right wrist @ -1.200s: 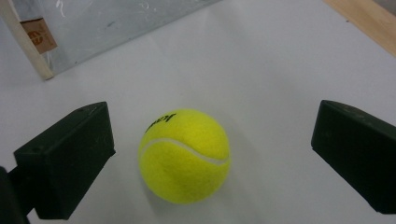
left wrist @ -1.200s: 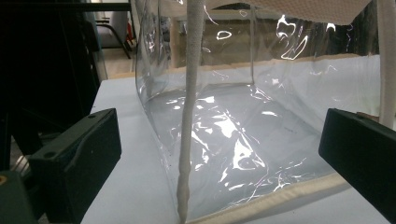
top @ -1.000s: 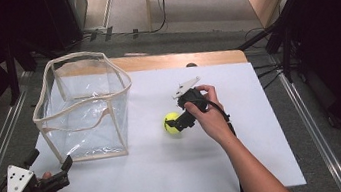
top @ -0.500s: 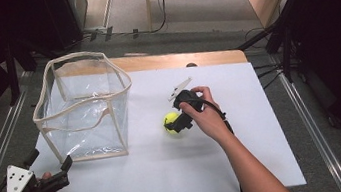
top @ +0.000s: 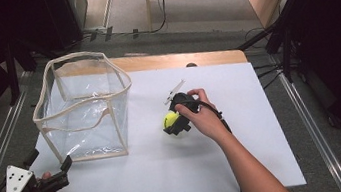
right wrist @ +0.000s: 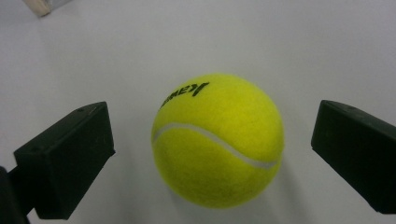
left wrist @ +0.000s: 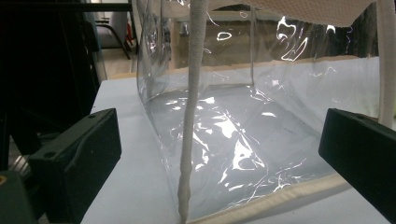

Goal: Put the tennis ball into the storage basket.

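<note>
We see the ball [top: 171, 120] lying on the white desk [top: 265, 138], right of the clear bag [top: 85, 113] and apart from it. From above, our right gripper [top: 175, 124] sits over the ball and our hand covers most of it, so the gap is hard to judge there. The right gripper view settles it: the ball [right wrist: 217, 140] rests on the desk between the two black fingers [right wrist: 65, 161], which stand wide on either side with bare desk showing between each finger and the ball, touching neither. That view also shows the ball's white seam and black lettering, too small to make out from above.

Our left gripper [top: 51, 179] is held near the desk's front left corner, just in front of the bag. Its own view shows its fingers [left wrist: 77, 158] wide apart and holding nothing, facing the bag's [left wrist: 243, 135] near corner seam and cream bottom trim. The high view shows the bag's open top rim.
</note>
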Available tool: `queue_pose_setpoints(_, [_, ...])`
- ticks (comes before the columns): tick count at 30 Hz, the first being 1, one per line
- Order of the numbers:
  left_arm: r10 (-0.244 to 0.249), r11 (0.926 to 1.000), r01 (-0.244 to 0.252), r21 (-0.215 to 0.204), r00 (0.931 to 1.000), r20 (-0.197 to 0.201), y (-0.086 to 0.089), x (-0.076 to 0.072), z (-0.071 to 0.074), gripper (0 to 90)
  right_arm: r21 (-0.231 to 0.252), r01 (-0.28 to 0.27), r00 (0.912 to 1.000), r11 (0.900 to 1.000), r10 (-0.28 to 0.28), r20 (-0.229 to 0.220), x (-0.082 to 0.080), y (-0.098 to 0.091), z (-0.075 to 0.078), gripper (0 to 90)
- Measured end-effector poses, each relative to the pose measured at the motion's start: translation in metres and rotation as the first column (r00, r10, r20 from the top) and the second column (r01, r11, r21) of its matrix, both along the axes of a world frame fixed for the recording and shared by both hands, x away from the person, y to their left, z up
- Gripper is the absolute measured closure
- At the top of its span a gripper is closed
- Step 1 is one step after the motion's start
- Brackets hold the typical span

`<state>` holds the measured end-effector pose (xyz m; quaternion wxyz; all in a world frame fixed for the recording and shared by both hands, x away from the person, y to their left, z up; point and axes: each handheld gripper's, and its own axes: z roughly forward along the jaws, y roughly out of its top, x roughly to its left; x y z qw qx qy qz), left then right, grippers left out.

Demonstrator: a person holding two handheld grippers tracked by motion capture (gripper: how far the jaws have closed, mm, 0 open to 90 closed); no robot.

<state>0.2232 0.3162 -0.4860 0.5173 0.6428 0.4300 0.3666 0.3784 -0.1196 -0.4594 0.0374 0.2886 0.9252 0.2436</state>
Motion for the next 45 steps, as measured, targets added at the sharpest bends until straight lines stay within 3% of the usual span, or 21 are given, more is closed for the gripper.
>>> queue_pose_setpoints(18, [0.001, 1.0000, -0.001, -0.004, 1.0000, 0.001, 0.000, 0.000, 0.000, 0.0, -0.061, -0.036, 0.9984, 0.9975, 0.033, -0.047, 0.006, 0.004, -0.012, 0.0])
queue_pose_setpoints(45, [-0.001, 1.0000, 0.001, -0.001, 1.0000, 0.001, 0.000, 0.000, 0.000, 0.0, -0.099, -0.060, 0.9941, 0.9932, 0.051, -0.096, 0.011, 0.009, -0.023, 0.0])
